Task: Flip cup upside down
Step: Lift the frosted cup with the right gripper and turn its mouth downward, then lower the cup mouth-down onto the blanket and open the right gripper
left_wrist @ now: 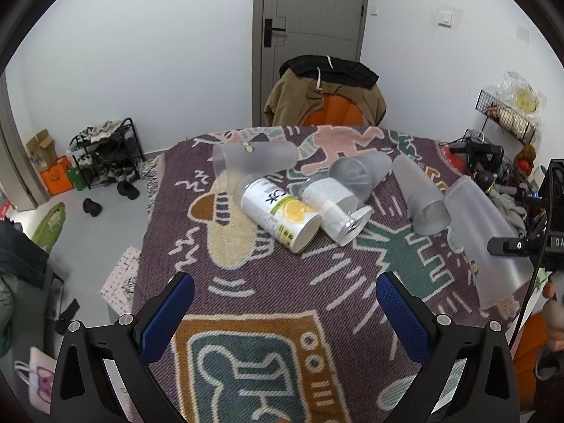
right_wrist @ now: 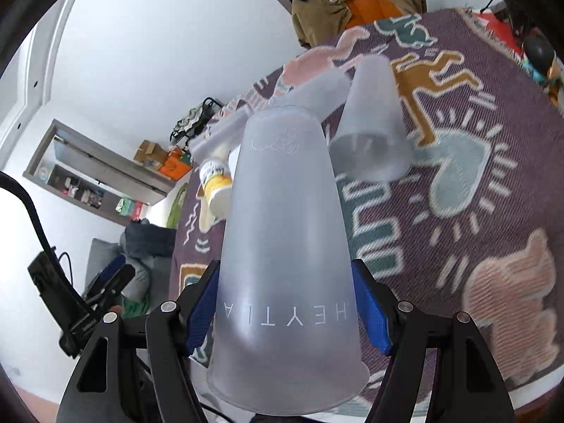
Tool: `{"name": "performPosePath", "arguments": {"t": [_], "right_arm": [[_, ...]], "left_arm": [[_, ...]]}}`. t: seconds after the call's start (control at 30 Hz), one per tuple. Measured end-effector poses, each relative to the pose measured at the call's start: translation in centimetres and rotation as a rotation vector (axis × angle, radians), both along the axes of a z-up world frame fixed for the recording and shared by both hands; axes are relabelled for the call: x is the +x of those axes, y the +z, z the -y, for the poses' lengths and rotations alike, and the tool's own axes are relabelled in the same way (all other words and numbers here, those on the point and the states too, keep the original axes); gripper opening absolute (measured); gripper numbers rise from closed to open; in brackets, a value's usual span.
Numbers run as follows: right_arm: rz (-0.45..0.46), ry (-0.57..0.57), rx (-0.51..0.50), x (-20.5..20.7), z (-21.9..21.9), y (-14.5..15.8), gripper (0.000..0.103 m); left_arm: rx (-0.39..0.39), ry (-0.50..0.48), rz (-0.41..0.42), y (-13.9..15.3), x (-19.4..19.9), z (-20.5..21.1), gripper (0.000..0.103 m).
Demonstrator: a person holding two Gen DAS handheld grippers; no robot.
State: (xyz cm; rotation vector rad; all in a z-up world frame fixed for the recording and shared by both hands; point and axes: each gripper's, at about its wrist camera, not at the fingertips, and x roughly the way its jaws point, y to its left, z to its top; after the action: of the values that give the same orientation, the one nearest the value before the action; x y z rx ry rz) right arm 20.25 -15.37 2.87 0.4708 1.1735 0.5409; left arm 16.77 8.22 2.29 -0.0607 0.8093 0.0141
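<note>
Left wrist: left tool (left_wrist: pixel 284 312) released above bench (left_wrist: pixel 246 289), other cups (left_wrist: pixel 421 195) lying near; right wrist: right tool (right_wrist: pixel 287 312) clenched on cup (right_wrist: pixel 285 246) mid-air, mouth toward camera—smooth tapered wall may slip during rotation.

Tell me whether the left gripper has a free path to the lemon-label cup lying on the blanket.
Probably yes. The left gripper is open and empty, and only bare blanket lies between it and the lemon-label cup, whose rim end faces it.
</note>
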Motion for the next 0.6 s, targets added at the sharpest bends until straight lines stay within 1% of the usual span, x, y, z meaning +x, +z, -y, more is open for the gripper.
{"name": "performPosePath", "arguments": {"t": [0.13, 0.27, 0.4, 0.5, 0.6], "right_arm": [[-0.028, 0.010, 0.011, -1.6, -1.6, -1.8, 0.072], [-0.035, 0.031, 0.018, -2.4, -3.3, -3.0, 0.072], [-0.026, 0.017, -0.014, -2.9, -4.6, -4.3, 0.072], [-0.053, 0.001, -0.003, -3.0, -5.0, -5.5, 0.072], [-0.058, -0.016, -0.018, -3.0, -5.3, -6.3, 0.073]], "left_arm": [[0.020, 0.000, -0.023, -0.8, -0.9, -0.5, 0.103], [0.034, 0.003, -0.042, -1.7, -1.7, -0.9, 0.103], [0.033, -0.002, -0.062, -2.5, -2.5, -1.3, 0.103], [0.033, -0.002, -0.077, -3.3, -2.8, -1.6, 0.103], [0.039, 0.003, -0.080, -3.6, -3.0, -1.8, 0.103]]}}
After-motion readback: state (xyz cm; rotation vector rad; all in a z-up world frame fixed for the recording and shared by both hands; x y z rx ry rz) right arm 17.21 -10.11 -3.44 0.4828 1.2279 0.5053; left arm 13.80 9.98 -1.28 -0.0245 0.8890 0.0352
